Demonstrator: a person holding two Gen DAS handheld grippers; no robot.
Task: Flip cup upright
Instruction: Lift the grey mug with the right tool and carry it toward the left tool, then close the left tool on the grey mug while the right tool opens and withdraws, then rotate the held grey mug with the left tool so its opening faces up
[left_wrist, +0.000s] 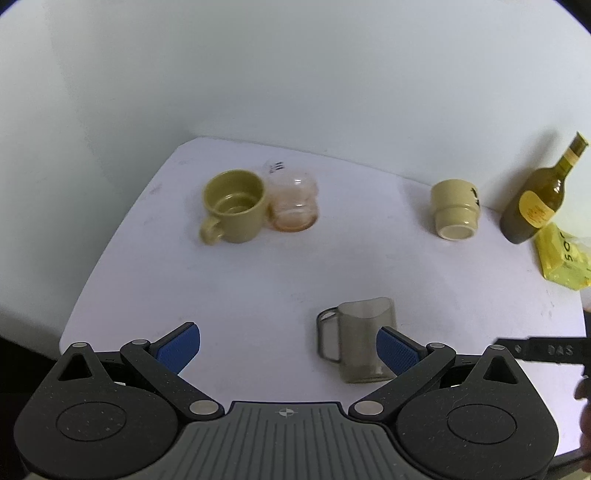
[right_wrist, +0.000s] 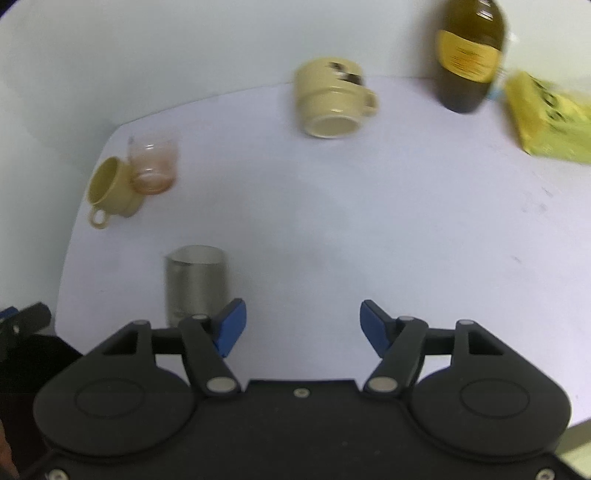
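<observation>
A cream mug (left_wrist: 455, 210) stands upside down at the back right of the white table (left_wrist: 258, 280); it also shows in the right wrist view (right_wrist: 332, 99). A grey metal cup (left_wrist: 364, 338) with a handle stands upright near my left gripper (left_wrist: 288, 347), just ahead of its right finger; it also shows in the right wrist view (right_wrist: 197, 284). An olive mug (left_wrist: 234, 206) stands upright at the back left, touching a clear glass jar (left_wrist: 293, 203). My left gripper is open and empty. My right gripper (right_wrist: 299, 325) is open and empty over the table's near part.
A dark olive bottle (left_wrist: 537, 199) with a yellow label and a yellow packet (left_wrist: 565, 254) stand at the right, against the pale wall. The table's rounded left edge is close to the olive mug. The right gripper's finger (left_wrist: 543, 349) pokes in at the right.
</observation>
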